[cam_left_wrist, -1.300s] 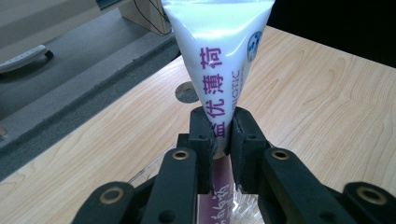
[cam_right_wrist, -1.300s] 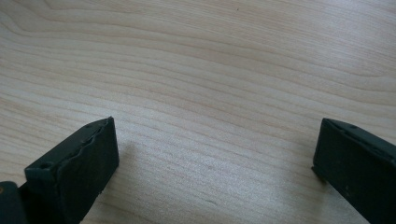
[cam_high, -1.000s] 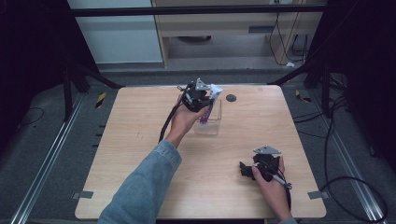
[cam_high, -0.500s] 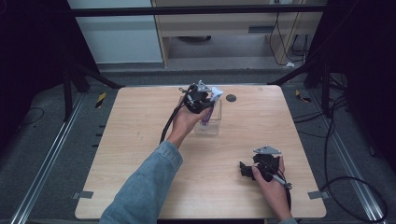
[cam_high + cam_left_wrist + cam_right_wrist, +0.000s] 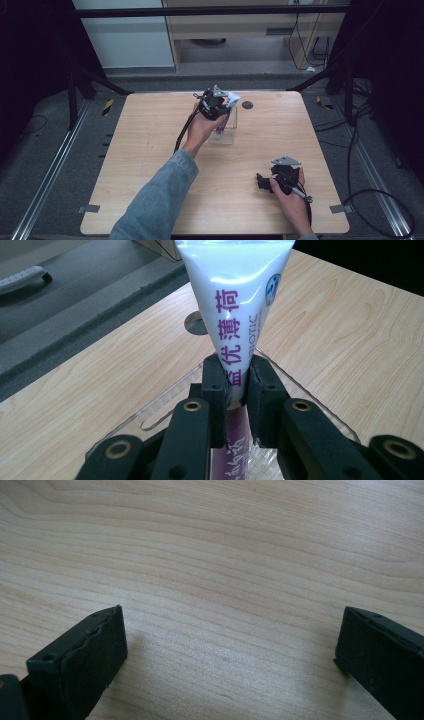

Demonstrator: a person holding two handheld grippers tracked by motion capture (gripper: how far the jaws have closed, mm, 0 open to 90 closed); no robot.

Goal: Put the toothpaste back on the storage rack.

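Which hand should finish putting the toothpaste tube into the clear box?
Left. The left tongs are already clamped on the toothpaste tube directly over the clear box. The right tongs sit open and empty near the table's front right edge, well away.

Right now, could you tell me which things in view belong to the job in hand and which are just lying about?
In the job:
- white tube with purple print, clamped in the left tongs
- clear plastic box under the tube

Lying about or idle:
- right tongs, open, held over bare table
- round dark cap set in the tabletop
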